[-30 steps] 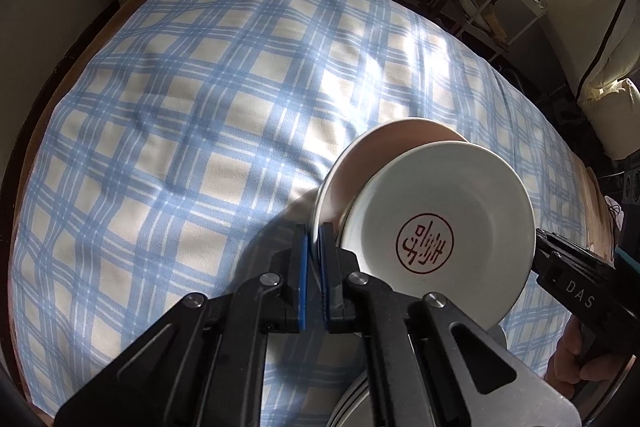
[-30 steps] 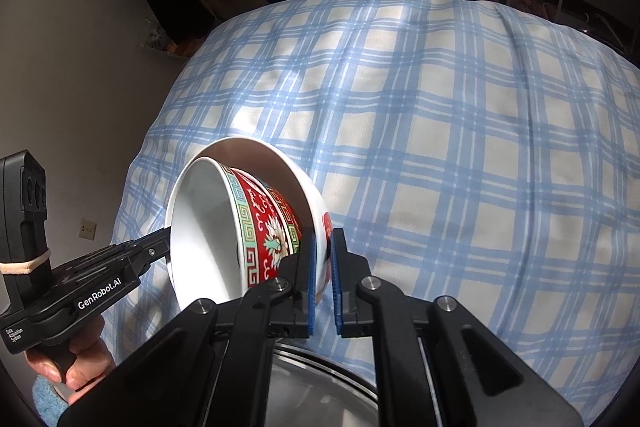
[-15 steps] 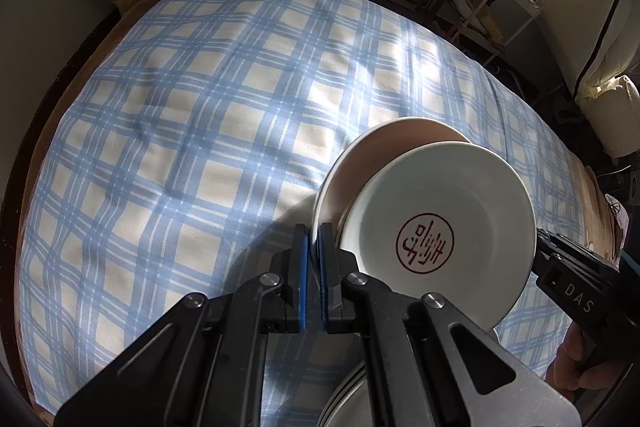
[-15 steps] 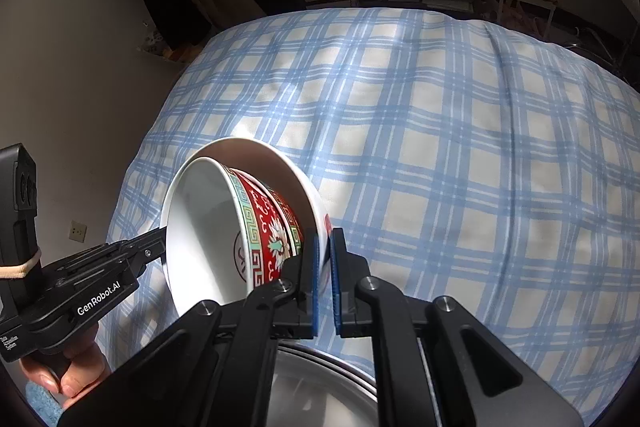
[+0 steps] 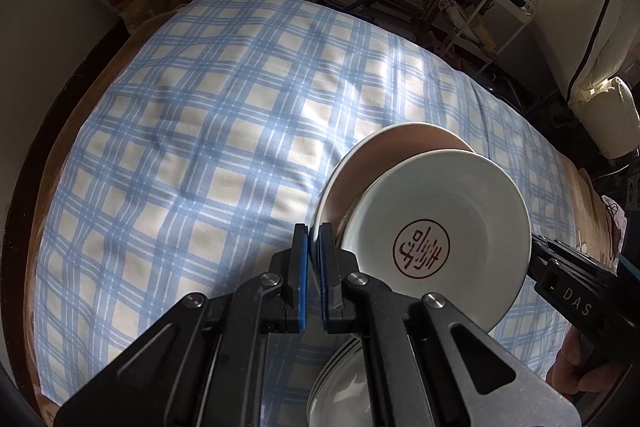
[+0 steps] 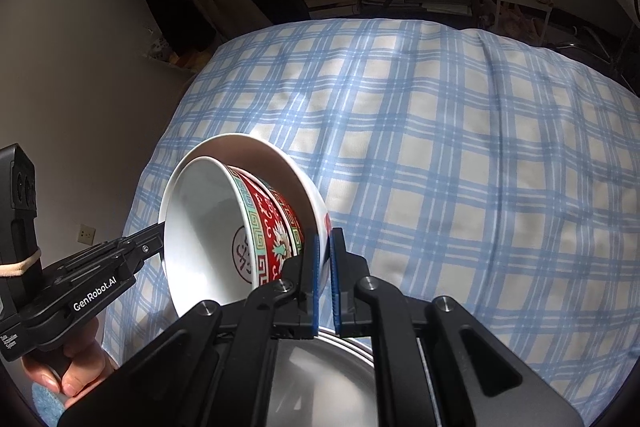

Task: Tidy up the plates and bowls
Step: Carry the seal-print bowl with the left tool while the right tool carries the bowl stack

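While both tools pinch opposite rims, nested bowls (image 6: 240, 227) hang tilted between left tool (image 5: 313, 243) and right tool (image 6: 325, 247), plate stack (image 6: 320, 367) directly below.

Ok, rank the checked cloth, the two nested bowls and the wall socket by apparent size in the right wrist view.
1. checked cloth
2. outer white bowl
3. red-patterned inner bowl, barely smaller
4. wall socket, though farther away

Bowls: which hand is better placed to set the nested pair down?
Right, marginally: right gripper clamps the outer bowl, which cradles the inner bowl; left gripper pinches the opposite rim, mouth tipped its way.
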{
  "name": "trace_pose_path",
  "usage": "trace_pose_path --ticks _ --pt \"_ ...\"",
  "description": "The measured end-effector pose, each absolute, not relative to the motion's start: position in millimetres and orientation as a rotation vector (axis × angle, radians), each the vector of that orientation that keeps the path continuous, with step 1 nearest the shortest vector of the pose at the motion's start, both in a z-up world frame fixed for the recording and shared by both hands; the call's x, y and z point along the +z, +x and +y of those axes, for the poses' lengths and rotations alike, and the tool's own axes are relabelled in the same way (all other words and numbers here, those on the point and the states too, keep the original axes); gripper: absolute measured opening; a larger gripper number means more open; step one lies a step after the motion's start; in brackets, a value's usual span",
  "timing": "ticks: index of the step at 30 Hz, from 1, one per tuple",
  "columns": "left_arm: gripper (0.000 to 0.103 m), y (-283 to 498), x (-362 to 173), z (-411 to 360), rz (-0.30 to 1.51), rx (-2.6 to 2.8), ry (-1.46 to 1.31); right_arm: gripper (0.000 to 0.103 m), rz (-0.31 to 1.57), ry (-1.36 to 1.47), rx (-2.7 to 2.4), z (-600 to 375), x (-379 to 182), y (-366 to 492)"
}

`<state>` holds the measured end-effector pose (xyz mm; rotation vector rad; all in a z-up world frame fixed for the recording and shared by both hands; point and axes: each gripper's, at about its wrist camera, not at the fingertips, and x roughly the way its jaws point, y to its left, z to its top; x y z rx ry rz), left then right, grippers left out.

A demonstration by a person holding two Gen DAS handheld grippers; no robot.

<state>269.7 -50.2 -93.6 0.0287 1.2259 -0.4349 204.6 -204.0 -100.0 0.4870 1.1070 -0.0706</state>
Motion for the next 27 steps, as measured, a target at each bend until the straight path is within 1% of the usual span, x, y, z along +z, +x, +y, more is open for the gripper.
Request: trace_pose_path --ticks 14,21,27 --pt "0.003 232.4 -53.6 -38.5 1.214 -0.442 0.025 0.008 1.076 0.468 -0.053 -191.5 -56.8 162.9" --pt "0.004 202.8 -53.6 -29.7 1.238 -0.449 0.017 0.007 1.084 0.477 -0.059 -183.7 -52.1 129.4" --pt "0.004 171.4 -72.5 -29.1 1.292 -0.440 0.048 0.007 1.110 0.489 -0.078 -179.1 -61.6 102.7"
